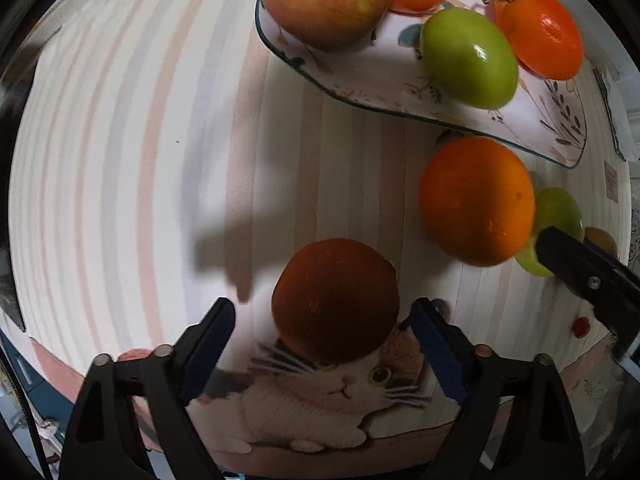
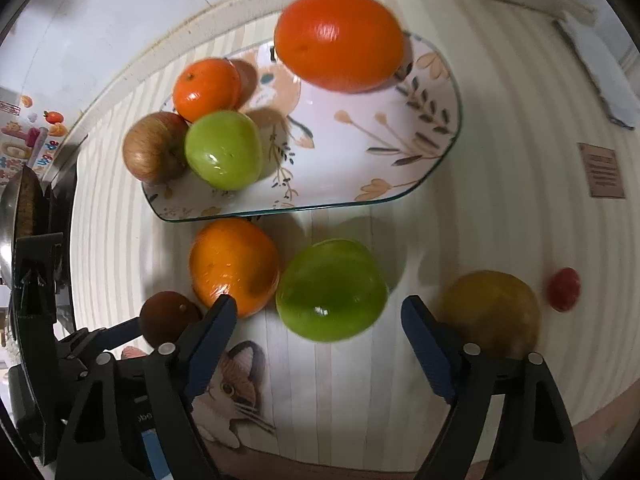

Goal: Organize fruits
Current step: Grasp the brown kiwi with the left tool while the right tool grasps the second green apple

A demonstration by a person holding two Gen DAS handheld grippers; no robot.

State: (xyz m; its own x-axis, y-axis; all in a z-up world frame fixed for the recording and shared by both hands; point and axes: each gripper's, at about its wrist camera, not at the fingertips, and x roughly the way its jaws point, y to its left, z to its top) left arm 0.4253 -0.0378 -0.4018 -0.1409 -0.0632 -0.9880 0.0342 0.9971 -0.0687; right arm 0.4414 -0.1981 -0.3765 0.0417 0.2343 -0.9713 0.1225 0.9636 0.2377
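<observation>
My left gripper (image 1: 323, 308) points down over a dark red-brown fruit (image 1: 336, 300) on the striped mat. The fruit lies between the blue pads with a small gap on each side, so the gripper is open. My right gripper (image 2: 318, 302) is open around the near side of a green fruit (image 2: 332, 290), its pads apart from it. An orange (image 2: 234, 266) sits beside the green fruit, touching it. The flowered plate (image 2: 400, 184) beyond holds a big orange (image 2: 340, 40), a small orange (image 2: 206, 90), a reddish apple (image 2: 154, 148) and a second green fruit (image 2: 224, 150).
A yellow-brown fruit (image 2: 492, 312) lies just outside my right gripper's right finger, with a small red tomato (image 2: 564, 289) further right. The mat's raised rim (image 2: 240, 4) runs behind the plate. A brown label (image 2: 602, 176) lies on the mat's right side.
</observation>
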